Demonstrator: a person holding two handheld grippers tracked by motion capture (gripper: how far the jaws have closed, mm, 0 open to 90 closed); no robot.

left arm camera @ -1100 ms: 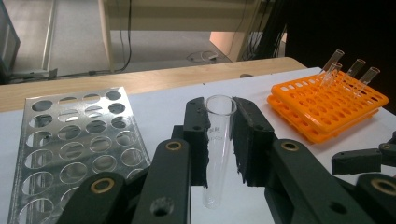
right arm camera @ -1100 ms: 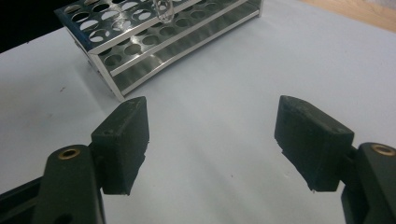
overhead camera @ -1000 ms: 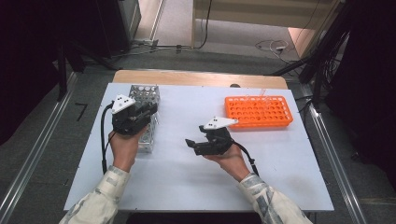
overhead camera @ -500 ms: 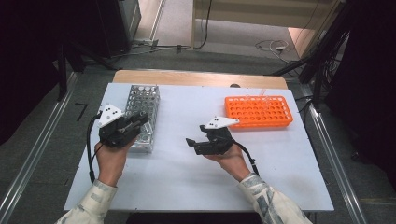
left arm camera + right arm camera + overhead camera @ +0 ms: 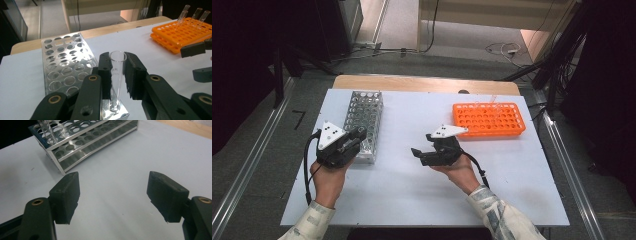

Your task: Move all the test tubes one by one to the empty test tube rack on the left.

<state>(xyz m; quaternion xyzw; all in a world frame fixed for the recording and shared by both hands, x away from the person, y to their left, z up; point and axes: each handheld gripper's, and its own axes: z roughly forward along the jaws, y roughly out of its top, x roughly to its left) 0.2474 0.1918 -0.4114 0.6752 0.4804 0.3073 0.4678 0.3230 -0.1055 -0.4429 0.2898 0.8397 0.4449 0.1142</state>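
Observation:
A clear test tube (image 5: 117, 75) stands upright between the pads of my left gripper (image 5: 117, 62), which is shut on it. Its bottom hangs at the near corner of the silver metal rack (image 5: 62, 65). In the high view the left gripper (image 5: 359, 135) sits at the near left end of that rack (image 5: 364, 117). My right gripper (image 5: 113, 192) is open and empty above the white table. From above, the right gripper (image 5: 419, 155) is mid-table, pointing left toward the rack. The held tube (image 5: 47, 130) shows over the rack (image 5: 82, 140) in the right gripper view.
An orange tube rack (image 5: 488, 119) lies at the back right, with three clear tubes (image 5: 197, 12) standing at its far end. The white table top (image 5: 412, 200) ends at a wooden strip (image 5: 422, 82) at the back. Dark equipment and cables surround the table.
My left hand has slid left and toward the person, from over the metal rack's middle to its near left corner. The right hand has stayed put.

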